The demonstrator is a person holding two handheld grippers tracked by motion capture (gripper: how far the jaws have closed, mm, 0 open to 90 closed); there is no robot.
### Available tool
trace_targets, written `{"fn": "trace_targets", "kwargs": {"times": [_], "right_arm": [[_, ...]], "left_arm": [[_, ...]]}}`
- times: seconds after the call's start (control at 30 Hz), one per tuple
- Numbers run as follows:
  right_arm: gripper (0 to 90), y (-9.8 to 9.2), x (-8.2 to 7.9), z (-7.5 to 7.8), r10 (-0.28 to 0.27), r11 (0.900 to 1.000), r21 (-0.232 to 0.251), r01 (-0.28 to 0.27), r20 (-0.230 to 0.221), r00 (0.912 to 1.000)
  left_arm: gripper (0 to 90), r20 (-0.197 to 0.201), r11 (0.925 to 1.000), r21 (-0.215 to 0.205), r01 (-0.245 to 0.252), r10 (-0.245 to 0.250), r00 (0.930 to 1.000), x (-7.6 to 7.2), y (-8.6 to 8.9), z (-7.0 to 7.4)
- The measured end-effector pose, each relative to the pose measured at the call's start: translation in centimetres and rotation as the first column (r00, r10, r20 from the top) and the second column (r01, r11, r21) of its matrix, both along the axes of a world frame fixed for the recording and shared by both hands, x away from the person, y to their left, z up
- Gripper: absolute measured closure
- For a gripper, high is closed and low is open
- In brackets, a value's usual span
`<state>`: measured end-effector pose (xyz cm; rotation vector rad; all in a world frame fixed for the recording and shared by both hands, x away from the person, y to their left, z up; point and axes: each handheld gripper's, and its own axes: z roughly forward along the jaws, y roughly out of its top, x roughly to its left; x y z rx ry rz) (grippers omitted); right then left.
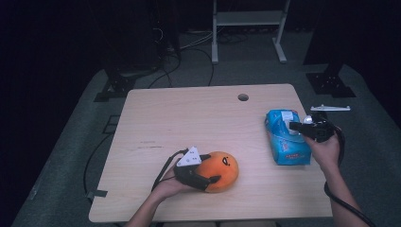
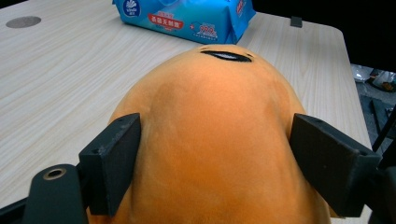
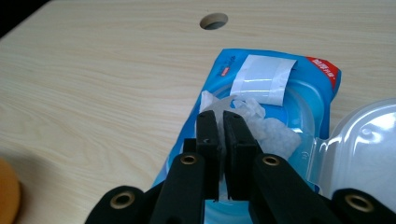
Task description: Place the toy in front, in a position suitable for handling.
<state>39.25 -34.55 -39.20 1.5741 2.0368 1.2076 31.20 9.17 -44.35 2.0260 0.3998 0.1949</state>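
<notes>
An orange plush toy [image 1: 228, 166] with a small black face mark lies near the table's front edge. My left gripper [image 1: 212, 168] is shut on it, one black pad pressing each side of the toy [image 2: 215, 84]. At the right lies a blue wet-wipe pack [image 1: 283, 149] with its clear lid [image 3: 369, 140] flipped open. My right gripper [image 1: 294, 126] hovers over the pack's far end. In the right gripper view its jaws [image 3: 223, 119] are shut on a thin white wipe [image 3: 271, 130] that comes up out of the pack's opening.
The light wooden table [image 1: 189, 118] has a round cable hole [image 1: 243, 97] near its far edge. The blue pack [image 2: 187, 18] lies beyond the toy in the left gripper view. Dark floor, cables and stand legs lie behind the table.
</notes>
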Motion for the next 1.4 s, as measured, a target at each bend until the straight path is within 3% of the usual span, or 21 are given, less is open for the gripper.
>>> {"fn": "trace_targets", "kwargs": {"times": [0.27, 0.37, 0.53, 0.7, 0.87, 0.93, 1.03, 1.07, 1.1, 1.13, 1.3, 1.4], "right_arm": [[85.7, -0.4, -0.9, 0.9, 0.026, 0.996, 0.09, -0.028, 0.03, 0.9992], [85.7, -0.1, -1.9, 2.7, 0.077, 0.986, 0.141, -0.088, 0.079, 0.9938], [85.6, 1.4, -3.3, 4.0, 0.149, 0.976, 0.143, -0.165, 0.113, 0.9824], [85.5, 5.1, -5.5, 4.5, 0.289, 0.944, 0.117, -0.307, 0.148, 0.9457], [85.5, 10.3, -7.9, 4.0, 0.446, 0.88, 0.1, -0.464, 0.161, 0.8804], [85.5, 12.5, -8.7, 3.8, 0.508, 0.845, 0.091, -0.526, 0.168, 0.8448], [85.5, 15.1, -9.4, 3.5, 0.576, 0.798, 0.095, -0.595, 0.17, 0.7997], [85.4, 15.9, -9.6, 3.3, 0.599, 0.782, 0.087, -0.617, 0.164, 0.7835], [85.4, 16.5, -9.8, 3.1, 0.612, 0.775, 0.074, -0.628, 0.157, 0.7747], [85.3, 17.7, -9.9, 2.3, 0.636, 0.763, 0.034, -0.646, 0.142, 0.7586], [81.7, 18.2, -9.7, 0.8, 0.636, 0.765, 0.023, -0.643, 0.128, 0.761], [73.6, 18.0, -9.9, 0.6, 0.617, 0.783, -0.027, -0.622, 0.155, 0.7711]], "left_arm": [[17.1, -0.003, 1.0, -0.004, -0.002, 0.002, 1.0, 0.0, 0.0, 0.0], [16.2, -0.001, 1.0, 0.005, -0.001, 0.001, 1.0, 0.0, 0.0, 0.1], [16.0, -0.004, 1.0, 0.002, -0.003, 0.003, 1.0, 0.0, -0.1, 0.1], [15.8, 0.003, 0.9999, 0.01, -0.003, 0.003, 1.0, 0.0, -0.2, 0.2], [15.6, 0.006, 0.9999, 0.016, -0.002, 0.002, 1.0, 0.0, -0.2, 0.2], [15.5, 0.008, 0.9999, 0.017, -0.001, 0.001, 1.0, 0.0, -0.2, 0.2], [15.4, 0.009, 0.9998, 0.019, -0.001, 0.001, 1.0, 0.0, -0.3, 0.2], [15.4, 0.009, 0.9998, 0.019, 0.0, 0.0, 1.0, 0.0, -0.3, 0.2], [15.4, 0.01, 0.9998, 0.021, 0.001, -0.001, 1.0, 0.0, -0.3, 0.2], [15.4, 0.009, 0.9998, 0.021, 0.0, -0.001, 1.0, 0.0, -0.3, 0.2], [15.0, 0.005, 0.9998, 0.019, -0.003, 0.003, 1.0, 0.0, -0.3, 0.2], [14.8, 0.003, 0.9998, 0.019, -0.004, 0.004, 1.0, 0.1, -0.4, 0.2]]}}
